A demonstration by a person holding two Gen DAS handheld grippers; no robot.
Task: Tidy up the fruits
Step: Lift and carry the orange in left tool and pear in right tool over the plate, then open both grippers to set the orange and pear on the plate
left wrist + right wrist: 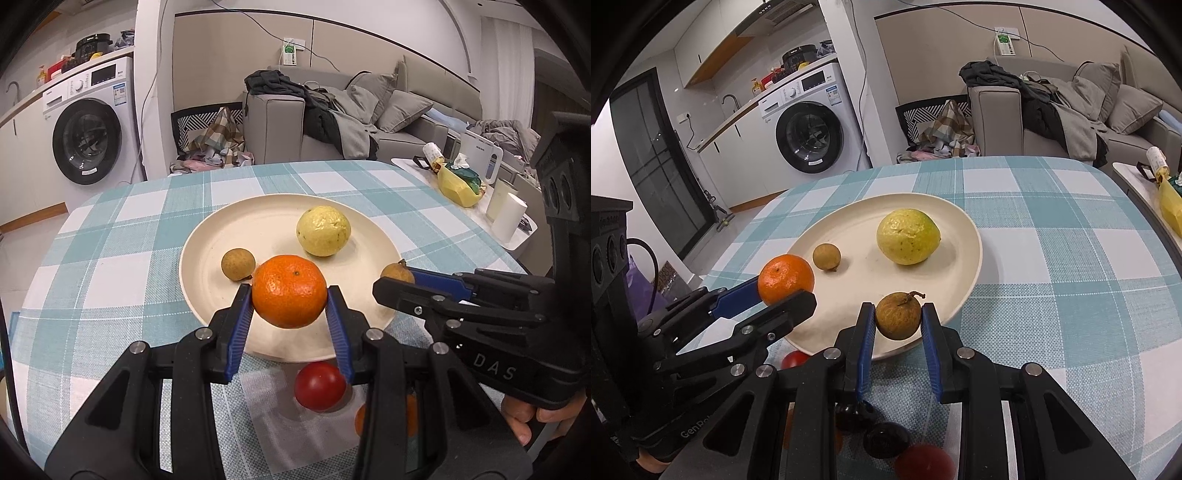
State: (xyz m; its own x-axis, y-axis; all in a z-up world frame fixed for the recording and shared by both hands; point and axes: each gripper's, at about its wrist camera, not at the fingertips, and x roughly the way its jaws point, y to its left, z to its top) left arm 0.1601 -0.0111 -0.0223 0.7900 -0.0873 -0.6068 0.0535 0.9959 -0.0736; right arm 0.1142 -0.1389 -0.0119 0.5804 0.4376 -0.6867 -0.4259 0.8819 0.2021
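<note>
A cream plate (221, 236) (849, 229) lies on the checked tablecloth. On it are a yellow-green citrus fruit (323, 231) (908, 236) and a small brown longan (238, 264) (826, 257). My left gripper (290, 297) (785, 291) is shut on an orange mandarin (289, 291) (785, 278) over the plate's near edge. My right gripper (898, 315) (400, 278) is shut on a brown longan with a stem (898, 315) (395, 272) over the plate's near right rim.
A red tomato (320, 386) (795, 359) and another orange fruit (361, 419) lie on the cloth in front of the plate. Dark fruits (886, 439) and a red fruit (925, 461) lie under the right gripper. A side table with cups (509, 218) stands to the right.
</note>
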